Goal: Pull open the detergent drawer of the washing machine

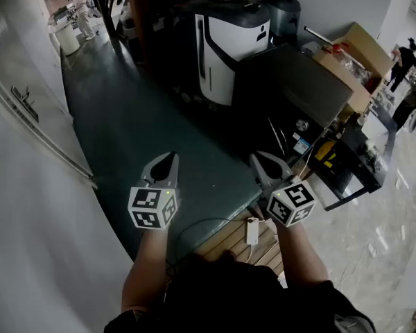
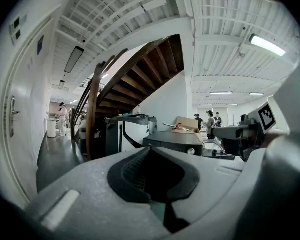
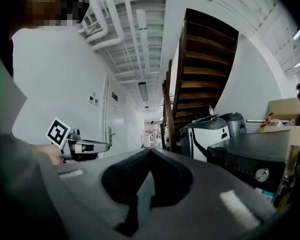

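Dark green flooring (image 1: 145, 130) runs past a wooden staircase (image 3: 200, 69) toward a dark grey washing machine (image 1: 291, 82), whose front panel carries a round knob (image 3: 262, 174). No view shows the detergent drawer clearly enough to pick it out. A white and black machine (image 1: 229, 47) stands just beside the washer, and a cardboard box (image 1: 360, 50) sits on its other side. Both grippers hover well short of the washer. The left gripper (image 1: 170, 157) and the right gripper (image 1: 254, 158) each have their jaws closed together on nothing.
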